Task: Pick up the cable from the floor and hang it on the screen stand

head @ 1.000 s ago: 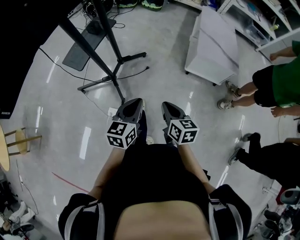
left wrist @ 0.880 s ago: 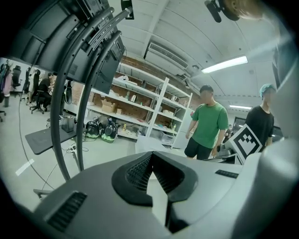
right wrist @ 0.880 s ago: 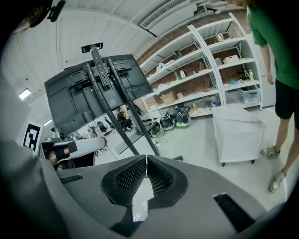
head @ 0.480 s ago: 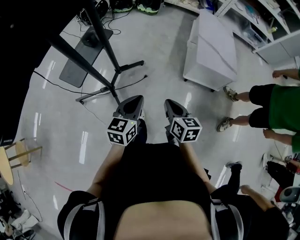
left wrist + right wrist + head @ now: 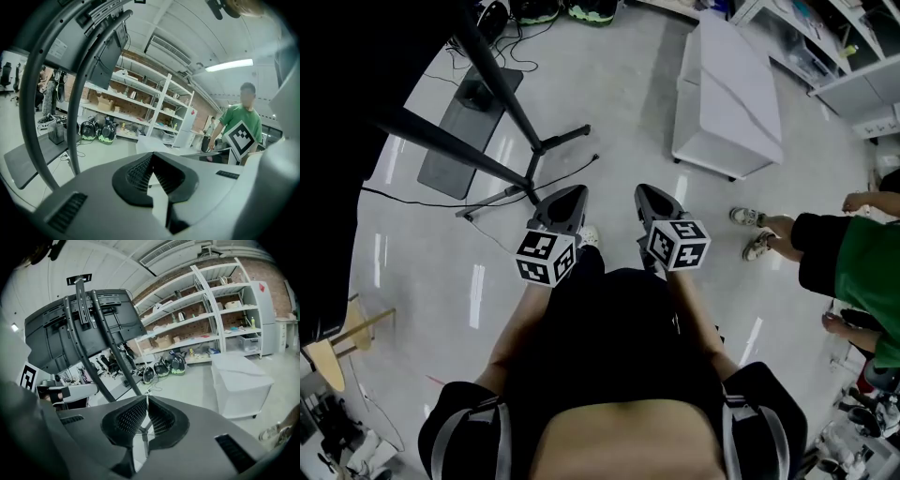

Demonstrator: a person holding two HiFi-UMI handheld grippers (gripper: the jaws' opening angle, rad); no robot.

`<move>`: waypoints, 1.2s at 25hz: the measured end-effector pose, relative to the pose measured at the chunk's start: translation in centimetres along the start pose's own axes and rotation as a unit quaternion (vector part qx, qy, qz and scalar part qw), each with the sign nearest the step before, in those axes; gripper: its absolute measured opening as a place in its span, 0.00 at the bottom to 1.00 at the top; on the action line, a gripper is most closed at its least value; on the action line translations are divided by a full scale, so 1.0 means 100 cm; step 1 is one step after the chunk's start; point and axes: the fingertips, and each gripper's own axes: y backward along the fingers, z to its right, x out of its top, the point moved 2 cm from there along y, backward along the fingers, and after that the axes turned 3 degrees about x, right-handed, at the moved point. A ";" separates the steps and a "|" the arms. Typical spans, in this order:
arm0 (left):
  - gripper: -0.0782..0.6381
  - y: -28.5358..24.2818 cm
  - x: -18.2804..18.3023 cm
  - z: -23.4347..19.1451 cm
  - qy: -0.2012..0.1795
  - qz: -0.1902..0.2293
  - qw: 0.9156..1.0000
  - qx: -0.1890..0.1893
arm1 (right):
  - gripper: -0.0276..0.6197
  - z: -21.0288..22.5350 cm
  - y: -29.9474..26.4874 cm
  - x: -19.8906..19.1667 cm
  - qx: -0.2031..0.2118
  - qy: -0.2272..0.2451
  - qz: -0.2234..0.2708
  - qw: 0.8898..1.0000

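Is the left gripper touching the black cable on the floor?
Apart. Left gripper view: the left gripper is shut, empty, aimed across the room; head view: the cable lies on the floor below.

We are in a lab or workshop: white metal shelving (image 5: 206, 319) stacked with boxes and gear lines a brick wall (image 5: 265, 267) at the upper right. We also see a polished grey floor (image 5: 619, 103), a white cabinet (image 5: 731, 94), a black screen stand (image 5: 518, 111) and a ceiling strip light (image 5: 228, 65).
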 end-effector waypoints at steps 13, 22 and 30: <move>0.12 -0.043 0.009 -0.068 0.003 -0.033 0.999 0.001 | 0.08 0.013 -0.071 0.033 0.010 0.062 -0.064 0.996; 0.12 -0.075 0.001 -0.094 -0.003 -0.057 0.998 0.003 | 0.08 0.038 -0.117 0.033 0.022 0.114 -0.100 0.988; 0.12 -0.135 -0.017 -0.113 -0.009 -0.090 0.996 0.010 | 0.09 0.095 -0.166 0.036 0.046 0.129 -0.132 0.982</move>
